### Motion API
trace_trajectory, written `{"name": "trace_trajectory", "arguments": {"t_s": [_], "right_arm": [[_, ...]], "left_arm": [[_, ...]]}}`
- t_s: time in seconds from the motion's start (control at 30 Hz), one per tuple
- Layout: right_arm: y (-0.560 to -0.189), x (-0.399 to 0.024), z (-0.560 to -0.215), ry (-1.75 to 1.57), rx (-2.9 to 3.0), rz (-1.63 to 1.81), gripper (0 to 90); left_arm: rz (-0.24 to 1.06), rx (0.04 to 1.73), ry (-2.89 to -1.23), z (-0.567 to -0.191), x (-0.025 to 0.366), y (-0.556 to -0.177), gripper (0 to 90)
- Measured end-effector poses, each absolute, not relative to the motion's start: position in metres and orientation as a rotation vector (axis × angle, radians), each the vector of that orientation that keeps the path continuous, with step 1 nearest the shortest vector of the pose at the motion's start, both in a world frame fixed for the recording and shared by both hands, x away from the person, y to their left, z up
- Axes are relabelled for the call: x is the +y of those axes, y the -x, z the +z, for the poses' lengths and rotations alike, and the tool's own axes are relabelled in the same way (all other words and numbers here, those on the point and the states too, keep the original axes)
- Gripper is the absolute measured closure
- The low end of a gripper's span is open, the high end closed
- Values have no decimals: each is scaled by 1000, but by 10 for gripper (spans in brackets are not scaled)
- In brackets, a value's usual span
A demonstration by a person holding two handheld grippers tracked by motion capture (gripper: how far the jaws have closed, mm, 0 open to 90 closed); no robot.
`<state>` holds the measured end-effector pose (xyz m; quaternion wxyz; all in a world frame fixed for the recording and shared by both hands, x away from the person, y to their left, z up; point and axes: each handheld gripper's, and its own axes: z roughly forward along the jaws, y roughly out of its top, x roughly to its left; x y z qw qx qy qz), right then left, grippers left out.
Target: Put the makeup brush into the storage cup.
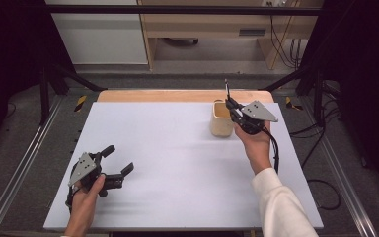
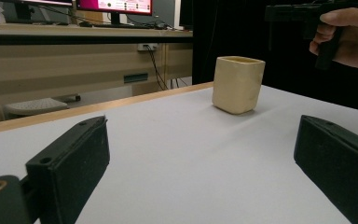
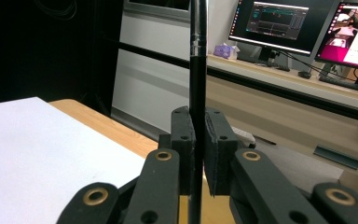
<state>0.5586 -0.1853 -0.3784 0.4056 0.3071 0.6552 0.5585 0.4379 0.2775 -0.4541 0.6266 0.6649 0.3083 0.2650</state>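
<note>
one thin black pen (image 1: 226,89) is all your right gripper (image 1: 234,109) carries in the high view, its long axis upright, held just above and beside the cream cup (image 1: 222,118) at the far right of the counter (image 1: 168,163); your left gripper (image 1: 116,163) rests well apart, jaws wide and empty. in the left gripper view the cup (image 2: 237,84) stands upright ahead, open mouth up, your right hand (image 2: 349,35) above and to its right. in the right gripper view the jaws are clamped narrow on the pen (image 3: 197,70), shaft vertical. no readable label on pen or cup; the monitor text is too small.
</note>
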Motion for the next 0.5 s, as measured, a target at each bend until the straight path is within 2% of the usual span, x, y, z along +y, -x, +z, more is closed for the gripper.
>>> {"name": "trace_trajectory", "arguments": {"t_s": [0.5], "right_arm": [[-580, -189, -385, -814, 1647, 1387, 838]], "left_arm": [[596, 704, -1522, -454, 277, -438, 31]]}}
